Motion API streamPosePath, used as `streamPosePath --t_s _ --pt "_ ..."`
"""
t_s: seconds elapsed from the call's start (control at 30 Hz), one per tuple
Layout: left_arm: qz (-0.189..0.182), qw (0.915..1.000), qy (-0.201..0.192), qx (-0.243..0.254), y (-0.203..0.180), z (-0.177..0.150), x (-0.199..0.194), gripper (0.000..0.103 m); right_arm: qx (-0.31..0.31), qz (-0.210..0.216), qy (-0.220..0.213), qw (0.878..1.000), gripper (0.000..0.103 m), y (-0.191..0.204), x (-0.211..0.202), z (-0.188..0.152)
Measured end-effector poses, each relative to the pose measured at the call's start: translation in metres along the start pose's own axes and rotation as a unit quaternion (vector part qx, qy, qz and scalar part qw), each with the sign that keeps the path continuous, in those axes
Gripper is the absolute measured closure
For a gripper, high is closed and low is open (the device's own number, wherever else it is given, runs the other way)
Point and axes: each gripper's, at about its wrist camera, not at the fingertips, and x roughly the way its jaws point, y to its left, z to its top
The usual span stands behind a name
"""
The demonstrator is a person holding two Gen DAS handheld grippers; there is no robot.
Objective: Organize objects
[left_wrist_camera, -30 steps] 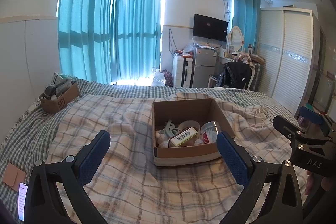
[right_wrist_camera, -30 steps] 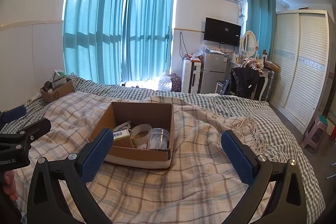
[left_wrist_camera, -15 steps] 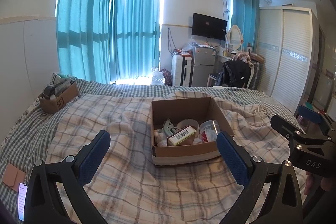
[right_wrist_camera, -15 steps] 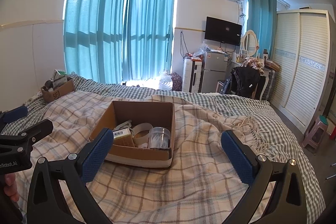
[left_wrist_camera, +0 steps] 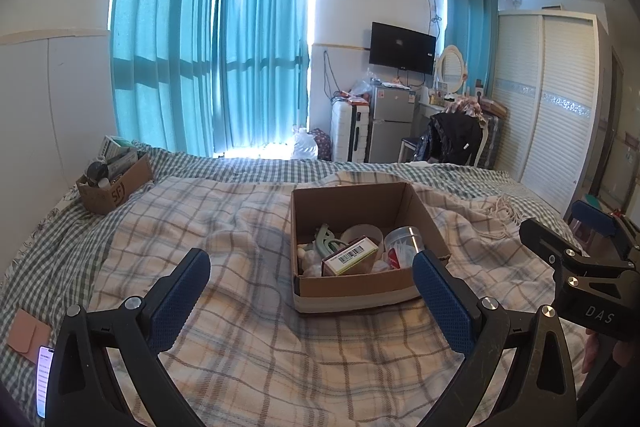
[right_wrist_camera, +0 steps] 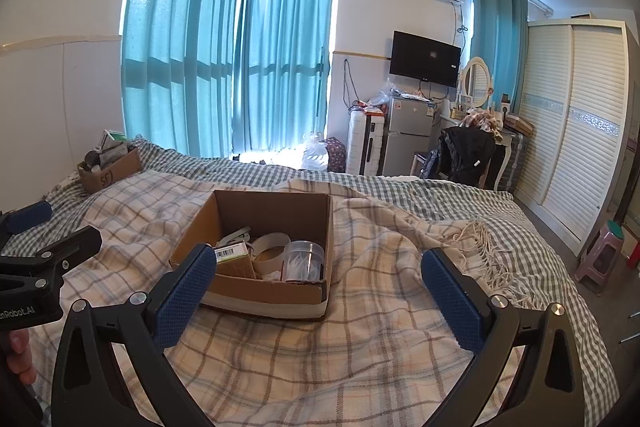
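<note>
I am holding my left gripper (left_wrist_camera: 308,287) wide and empty at lower centre, facing the cardboard box (left_wrist_camera: 356,287) mid-frame on the plaid blanket (left_wrist_camera: 240,307); my right gripper (right_wrist_camera: 318,285), also gaping, should descend slowly onto the barcoded carton (right_wrist_camera: 232,251).

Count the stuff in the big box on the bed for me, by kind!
Inside the big cardboard box:
Barcode carton: 1
Tape roll: 1
Clear jar: 1
Green plastic tool: 1
White lumps, left corner: too jumbled to count
Total countable: 4
</note>
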Motion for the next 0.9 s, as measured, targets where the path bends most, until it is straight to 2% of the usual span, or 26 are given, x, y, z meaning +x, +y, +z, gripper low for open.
streamPosePath --t_s 0.57,0.9 --pt "0.003 0.9999 0.007 -0.007 0.0020 -0.0008 0.0018 0.000 -0.003 -0.004 0.005 1.000 0.000 0.0007 0.0038 -0.0004" --pt "0.010 0.9999 -0.003 0.008 -0.0030 0.0026 -0.0024 0.000 -0.001 -0.003 0.000 1.000 0.000 0.0006 0.0005 0.0003"
